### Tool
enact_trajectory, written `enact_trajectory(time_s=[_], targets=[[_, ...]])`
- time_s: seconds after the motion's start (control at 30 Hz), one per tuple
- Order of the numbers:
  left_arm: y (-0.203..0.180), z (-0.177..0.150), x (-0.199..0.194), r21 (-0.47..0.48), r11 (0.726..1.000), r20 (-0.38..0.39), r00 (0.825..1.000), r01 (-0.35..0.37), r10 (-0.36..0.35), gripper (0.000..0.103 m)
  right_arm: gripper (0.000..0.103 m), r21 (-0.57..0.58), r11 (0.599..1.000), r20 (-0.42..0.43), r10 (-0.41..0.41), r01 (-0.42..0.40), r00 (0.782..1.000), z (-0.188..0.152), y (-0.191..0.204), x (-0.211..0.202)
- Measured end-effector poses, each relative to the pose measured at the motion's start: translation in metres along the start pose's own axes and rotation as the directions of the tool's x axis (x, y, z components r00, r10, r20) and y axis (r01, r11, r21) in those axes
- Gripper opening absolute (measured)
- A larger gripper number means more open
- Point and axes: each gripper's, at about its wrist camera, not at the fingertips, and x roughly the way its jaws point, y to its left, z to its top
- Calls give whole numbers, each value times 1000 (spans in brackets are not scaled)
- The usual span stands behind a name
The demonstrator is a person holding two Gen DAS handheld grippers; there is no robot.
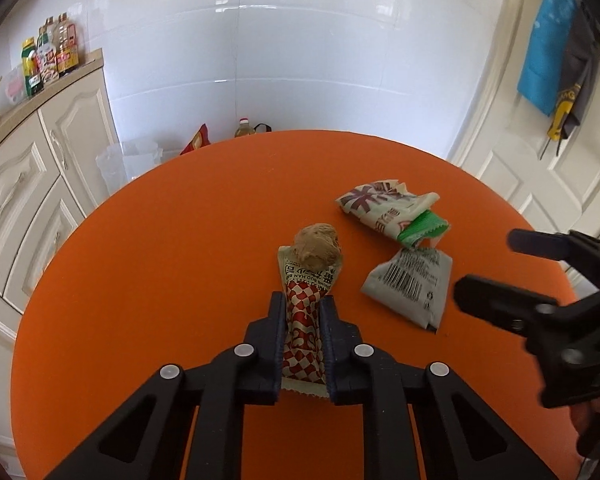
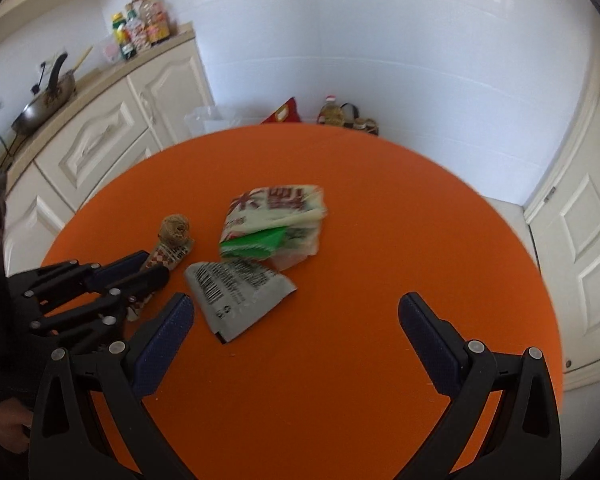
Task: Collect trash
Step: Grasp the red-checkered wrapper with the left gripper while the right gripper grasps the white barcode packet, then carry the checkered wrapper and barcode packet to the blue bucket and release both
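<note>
Showing "HAN" in small print, the red-checked wrapper (image 1: pixel 305 322) lies on the orange table (image 1: pixel 160 260) with a brown lump (image 1: pixel 318 245) at its far end. Just right sit a grey barcode wrapper (image 1: pixel 408 286) and a crumpled pack (image 1: pixel 388 210). Left gripper (image 1: pixel 302 307) pinches the checked wrapper; right gripper (image 2: pixel 296 310) gapes wide, empty.

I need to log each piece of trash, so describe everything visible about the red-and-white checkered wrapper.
The checkered wrapper is a long, narrow packet of glossy film, red-and-white diamonds over most of it, a cream band with printed characters near its open far end. A brown, crumbly lump sticks out of that end. It lies flat on the orange table, pointing away from the left tool, whose fingers pinch its sides. Its near sealed edge is crimped.
</note>
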Motion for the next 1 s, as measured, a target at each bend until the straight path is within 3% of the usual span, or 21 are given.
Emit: enact_trajectory(time_s=[0.2, 0.27, 0.33, 0.37, 0.43, 0.53, 0.63, 0.83, 0.9, 1.0], targets=[[10, 3, 6, -49, 999, -3, 1000, -4, 4, 10, 100, 7, 1000, -13, 23, -22, 1000, 5, 12, 19], [17, -2, 1, -82, 996, -10, 999, 42, -43, 10, 93, 6, 1000, -15, 21, -21, 1000, 5, 18, 25], [24, 1, 3, -161, 976, -20, 988, 150, -155, 10, 86, -18, 1000, -20, -10, 9, 1000, 4, 26, 31], [23, 5, 5, -156, 979, -21, 990, 134, -139, 9, 84, -31, 999, -16, -22, 21, 1000, 4, 29, 32], [14, 13, 13, -105, 992, -19, 998, 65, -67, 9, 71, -57, 996, -2, -61, 61, 998, 2, 33, 33], [10, 18, 26, -134, 985, -34, 993, 106, -112, 9, 59, -78, 996, 8, -50, 50, 999, 0, 34, 31], [5, 21, 30, -104, 993, -23, 998, 53, -55, 9, 52, -84, 996, 1, -38, 38, 999, -1, 34, 27], [-13, 18, 32, -35, 999, 1, 1000, -21, 21, 9, 51, -55, 998, 1, 15, -15, 1000, -11, 31, 14], [-13, 16, 33, -37, 999, 2, 1000, -9, 9, 9, 51, -44, 999, 4, 27, -27, 1000, -16, 30, 8], [-22, 10, 29, 13, 998, 20, 998, -63, 62, 9, 51, -30, 999, 11, 37, -36, 999, -21, 29, 0]])
